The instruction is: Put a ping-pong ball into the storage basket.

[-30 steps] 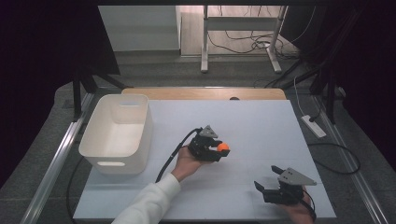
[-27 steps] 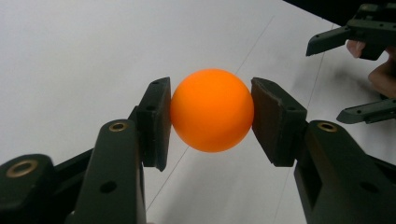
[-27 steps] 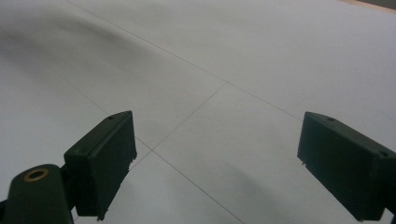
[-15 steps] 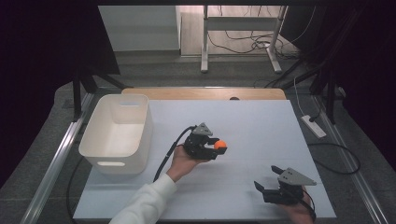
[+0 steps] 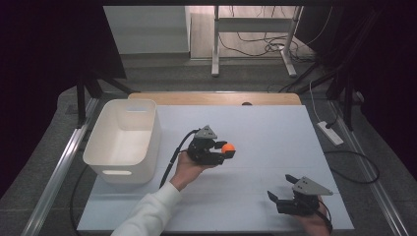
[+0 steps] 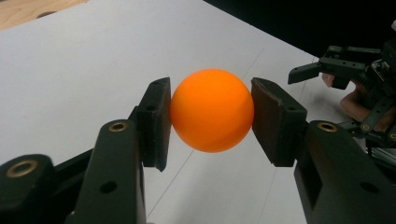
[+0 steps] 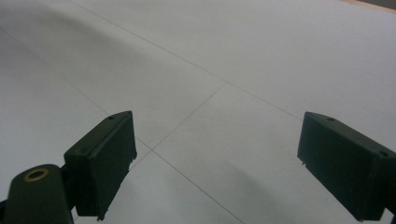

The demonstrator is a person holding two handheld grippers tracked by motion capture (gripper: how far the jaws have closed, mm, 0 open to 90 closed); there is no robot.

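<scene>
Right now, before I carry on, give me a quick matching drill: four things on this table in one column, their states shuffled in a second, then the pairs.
Things:
1. orange ball
2. white bin
3. left gripper
4. right gripper

States:
A. jaws wide apart with nothing between them, near the table's front right
B. shut on something round
C. clamped between two black pads
D. empty, at the table's left side

Pairs: 1-C, 2-D, 3-B, 4-A

Matt orange ball point(image 6: 212, 110) between black plastic pads point(image 6: 156, 121)

The ball looks smooth and plastic, the pads faintly grained, with brass-coloured rivets. The white table point(image 5: 275, 132) is matt and smooth; the bin point(image 5: 123, 142) is slightly glossy white plastic, beside a bare wood strip point(image 5: 216, 99).
</scene>
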